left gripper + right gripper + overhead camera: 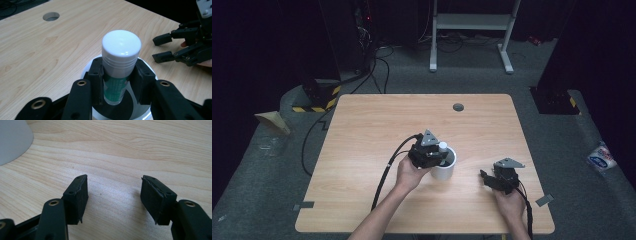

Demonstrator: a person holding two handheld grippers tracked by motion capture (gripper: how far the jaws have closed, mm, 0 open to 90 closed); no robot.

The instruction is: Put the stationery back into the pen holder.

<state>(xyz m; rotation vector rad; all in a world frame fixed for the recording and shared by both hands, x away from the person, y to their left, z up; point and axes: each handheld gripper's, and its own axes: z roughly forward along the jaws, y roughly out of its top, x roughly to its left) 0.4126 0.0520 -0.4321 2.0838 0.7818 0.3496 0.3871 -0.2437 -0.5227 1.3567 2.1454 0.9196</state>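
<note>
Near mid-table, the left gripper (120, 75) clamps one white-capped bottle (120, 60) over one white cup (445, 171). Right gripper (115, 195) gapes empty above bare wood, well inside the table (372, 120) edge.

A light wood-grain tabletop (362, 150) with rounded corners carries a white cup (444, 171) near its middle. A round cable hole (458, 107) sits toward its far edge. The cup's inside looks dark, perhaps black.

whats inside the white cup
The lower end of a green tube with a white cap, clamped by the left gripper, dips into the white round cup; the cup's dark bottom stays mostly covered.
</note>
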